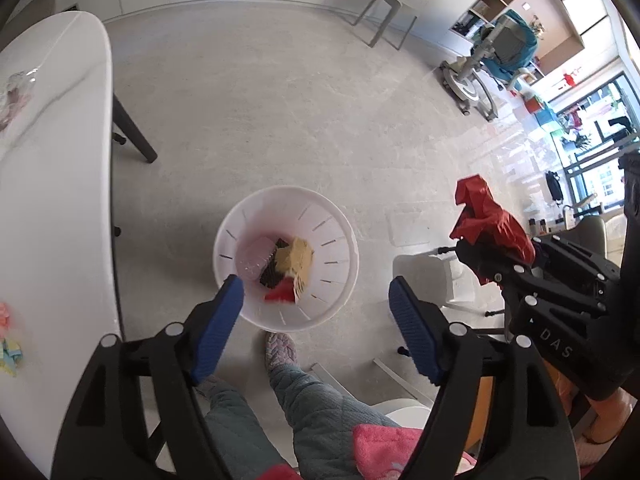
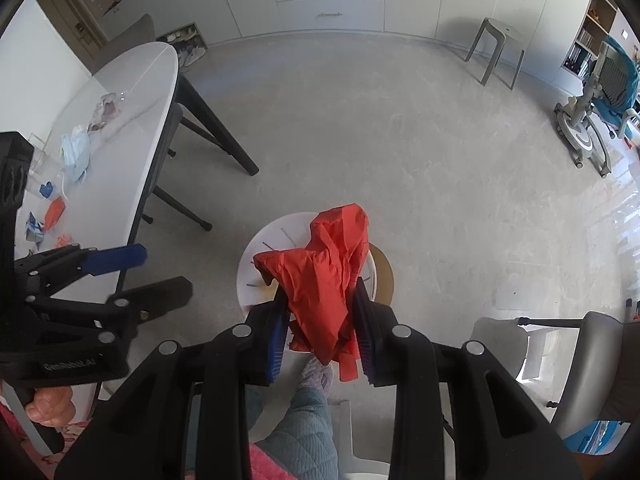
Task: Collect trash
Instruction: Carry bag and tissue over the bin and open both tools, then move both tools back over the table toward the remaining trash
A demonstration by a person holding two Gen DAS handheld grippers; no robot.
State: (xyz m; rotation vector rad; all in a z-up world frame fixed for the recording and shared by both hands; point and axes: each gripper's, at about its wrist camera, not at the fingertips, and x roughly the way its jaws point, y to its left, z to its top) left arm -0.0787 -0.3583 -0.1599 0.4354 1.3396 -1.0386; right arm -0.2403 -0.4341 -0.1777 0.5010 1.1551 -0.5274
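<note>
Presently noted: right gripper (image 2: 320, 320) clamped on a crumpled red wrapper (image 2: 324, 280), held aloft directly over the white bin (image 2: 256, 256) in the right wrist view. Left gripper (image 1: 316, 328) found spread wide and empty, hovering over the same bin (image 1: 344, 240) on the floor.

Judged as the drop step. Recommended: wrapper centred over the bin mouth before release, lowered nearer the rim, jaws opened fully, since light crumpled material could drift or cling to the pads. Seen from the left wrist view, wrapper (image 1: 488, 220) appeared off to the bin's right, so alignment not confirmed between views.

Bin contents recorded: yellow item, dark item, red scrap, pale wrapper. Task judged partly done.

Further trash observed on the table (image 2: 132, 136): blue mask (image 2: 76, 156), clear wrapper (image 2: 106, 110), orange and blue scraps (image 2: 52, 210).

Obstructions: slippered foot (image 1: 280, 350) just beside the bin, table edge and legs to the left, chair (image 2: 600, 360) to the right. Left gripper close to the drop path; worth withdrawing first.
</note>
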